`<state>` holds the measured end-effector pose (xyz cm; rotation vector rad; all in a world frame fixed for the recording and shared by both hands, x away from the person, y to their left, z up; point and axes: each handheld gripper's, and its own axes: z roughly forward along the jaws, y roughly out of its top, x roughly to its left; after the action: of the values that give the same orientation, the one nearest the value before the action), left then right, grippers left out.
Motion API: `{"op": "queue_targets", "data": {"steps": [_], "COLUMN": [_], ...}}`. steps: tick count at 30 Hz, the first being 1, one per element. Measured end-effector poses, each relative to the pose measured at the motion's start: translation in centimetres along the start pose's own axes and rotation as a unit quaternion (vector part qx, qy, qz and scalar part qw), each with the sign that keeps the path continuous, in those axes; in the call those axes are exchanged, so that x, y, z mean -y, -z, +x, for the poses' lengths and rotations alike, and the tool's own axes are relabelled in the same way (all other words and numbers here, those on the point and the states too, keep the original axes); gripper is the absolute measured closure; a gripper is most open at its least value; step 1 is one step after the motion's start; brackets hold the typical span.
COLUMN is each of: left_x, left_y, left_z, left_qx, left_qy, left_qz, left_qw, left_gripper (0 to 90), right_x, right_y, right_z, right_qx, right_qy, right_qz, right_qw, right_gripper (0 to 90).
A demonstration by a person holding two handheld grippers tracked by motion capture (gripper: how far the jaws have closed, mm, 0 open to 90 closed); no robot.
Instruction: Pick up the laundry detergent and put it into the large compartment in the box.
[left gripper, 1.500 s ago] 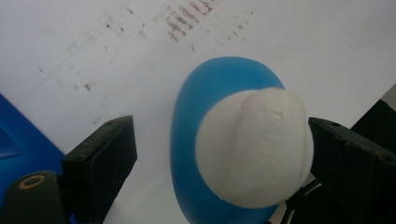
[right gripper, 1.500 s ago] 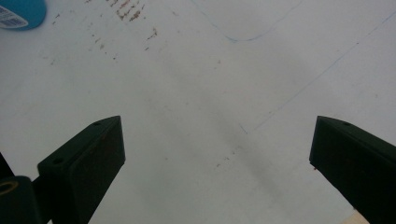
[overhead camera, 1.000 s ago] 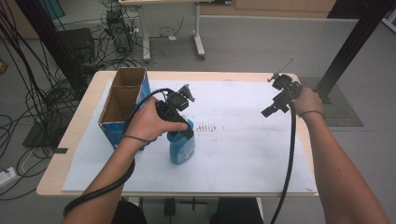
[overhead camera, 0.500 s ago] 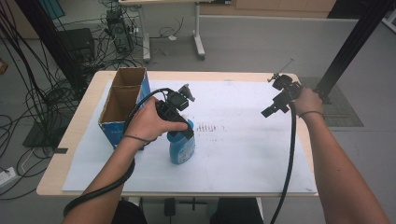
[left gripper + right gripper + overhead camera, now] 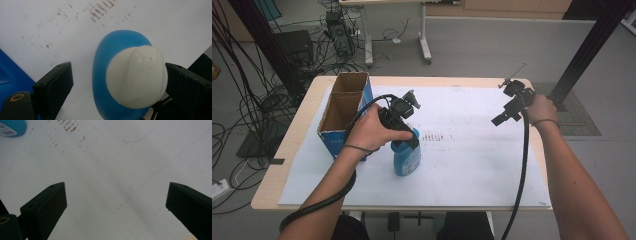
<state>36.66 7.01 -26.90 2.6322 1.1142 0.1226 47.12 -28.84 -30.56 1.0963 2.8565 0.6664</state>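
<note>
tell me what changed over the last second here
Nothing visibly moved. The left gripper still hovers over the blue bottle, jaws open either side of its white cap; the right gripper stays open above the white sheet.

A blue bottle (image 5: 105, 75) with a white cap (image 5: 136, 76) stands on white paper (image 5: 50, 25) between spread black jaws.

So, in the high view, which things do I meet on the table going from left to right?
Cardboard box → left claw above the blue bottle → brown marks on the white sheet → right claw.
</note>
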Motion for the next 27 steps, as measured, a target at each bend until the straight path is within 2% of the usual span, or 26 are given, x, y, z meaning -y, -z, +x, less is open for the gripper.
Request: {"op": "queue_targets", "data": {"steps": [13,27], "left_x": [-0.1,-0.2], "left_y": [-0.8,-1.3], "left_z": [-0.1,-0.2], "left_qx": [0.005,0.000], "left_qy": [-0.001,-0.003], "left_qz": [0.005,0.013], "left_qw": [1.0000,0.9999], "left_gripper": [10.7,12.1], "right_x": [0.1,0.4], "right_y": [-0.1,-0.1], "right_z": [0.0,-0.2], "right_qx": [-0.003,-0.002], "right_qy": [-0.005,-0.003], "right_qz": [0.000,-0.003], "right_qw": [1.0000,1.0000], "right_gripper": [3.2,3.1]}}
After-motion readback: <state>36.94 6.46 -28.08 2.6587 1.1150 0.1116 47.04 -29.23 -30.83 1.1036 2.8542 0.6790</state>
